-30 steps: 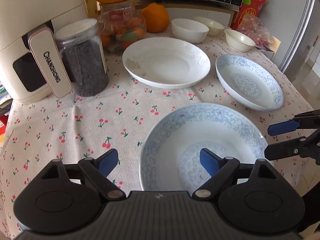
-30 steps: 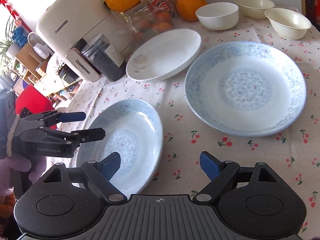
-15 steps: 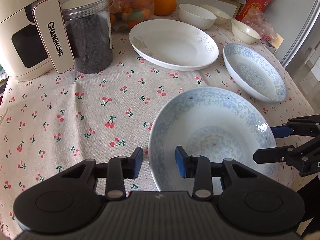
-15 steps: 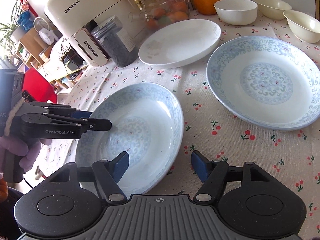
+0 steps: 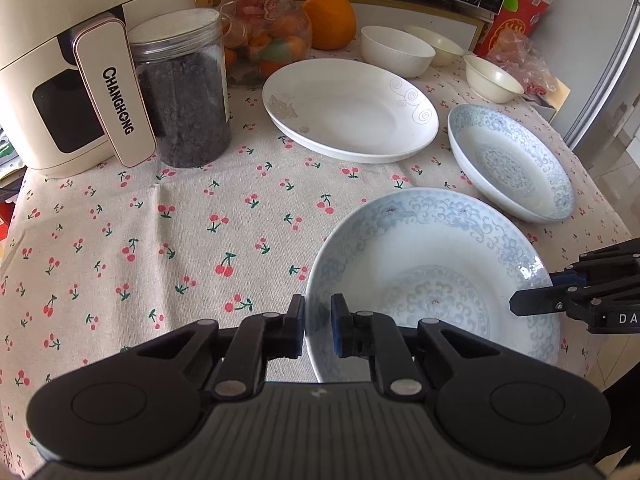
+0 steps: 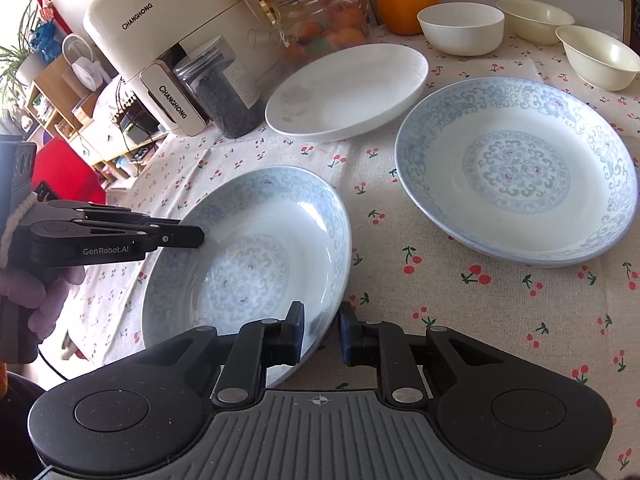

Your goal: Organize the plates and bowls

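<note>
Near blue-patterned plate (image 5: 432, 280), deep, tilted, rim pinched on two opposite sides. From it: second blue-patterned plate (image 5: 512, 160) flat to the far right; plain white plate (image 5: 348, 110) straight beyond; three cream bowls (image 5: 396, 56) upright, unstacked, behind the white plate.

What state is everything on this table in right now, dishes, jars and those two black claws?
Near blue plate: empty, rim pinched on two sides.
Far blue plate: empty, flat on the cloth.
White plate: empty, untouched.
Three small bowls: empty, upright, unstacked.
Dark jar: lidded, full.
Left gripper: closed on near plate's rim.
Right gripper: closed on its opposite rim.
</note>
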A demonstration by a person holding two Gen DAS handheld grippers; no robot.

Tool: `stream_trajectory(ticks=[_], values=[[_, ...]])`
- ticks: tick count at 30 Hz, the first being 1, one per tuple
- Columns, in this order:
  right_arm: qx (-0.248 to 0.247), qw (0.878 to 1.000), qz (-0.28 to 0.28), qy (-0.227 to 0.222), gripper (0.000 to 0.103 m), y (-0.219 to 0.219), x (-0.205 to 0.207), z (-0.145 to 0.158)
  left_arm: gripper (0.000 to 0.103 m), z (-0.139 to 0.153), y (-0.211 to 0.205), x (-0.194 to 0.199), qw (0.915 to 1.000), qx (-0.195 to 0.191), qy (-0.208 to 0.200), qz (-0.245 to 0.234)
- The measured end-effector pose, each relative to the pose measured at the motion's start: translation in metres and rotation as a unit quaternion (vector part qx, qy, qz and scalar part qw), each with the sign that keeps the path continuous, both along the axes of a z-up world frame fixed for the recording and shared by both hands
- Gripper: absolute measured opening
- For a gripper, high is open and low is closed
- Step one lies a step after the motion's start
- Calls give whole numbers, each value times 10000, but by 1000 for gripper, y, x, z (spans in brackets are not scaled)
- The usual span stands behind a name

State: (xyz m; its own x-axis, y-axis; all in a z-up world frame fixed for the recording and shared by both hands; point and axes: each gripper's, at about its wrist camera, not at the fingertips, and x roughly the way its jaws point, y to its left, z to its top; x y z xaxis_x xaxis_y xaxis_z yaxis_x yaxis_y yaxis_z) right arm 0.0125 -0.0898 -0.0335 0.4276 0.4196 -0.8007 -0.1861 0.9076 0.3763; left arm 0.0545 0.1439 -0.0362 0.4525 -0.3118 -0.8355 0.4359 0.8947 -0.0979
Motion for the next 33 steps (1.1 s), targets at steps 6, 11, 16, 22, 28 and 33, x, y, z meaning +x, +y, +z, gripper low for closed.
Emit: stream_trajectory(ticks=[6,11,16,22,28,33], values=[[124,9998,-172,-16,18,-10,6,8,12,3,-5,3,9999,-124,-33,50],[105,9996,-251,-22,18,-16,9,8,12,-1,-11,4,10000,-47,5,-5],[119,9997,-171,108,18,-18,11,2,13,-7,-7,8,9991,-174,396,-9],[243,9990,-174,338,21,-21,12,-6,22,-12,-1,3,9956,-523,779,-62],[-19,9994,-225,267,22,-17,11,-2,14,-8,2,1,9946,-745,727,-23],[96,9991,-371,161,22,-29,17,7,14,2,-4,-1,9948,-887,498,-53]])
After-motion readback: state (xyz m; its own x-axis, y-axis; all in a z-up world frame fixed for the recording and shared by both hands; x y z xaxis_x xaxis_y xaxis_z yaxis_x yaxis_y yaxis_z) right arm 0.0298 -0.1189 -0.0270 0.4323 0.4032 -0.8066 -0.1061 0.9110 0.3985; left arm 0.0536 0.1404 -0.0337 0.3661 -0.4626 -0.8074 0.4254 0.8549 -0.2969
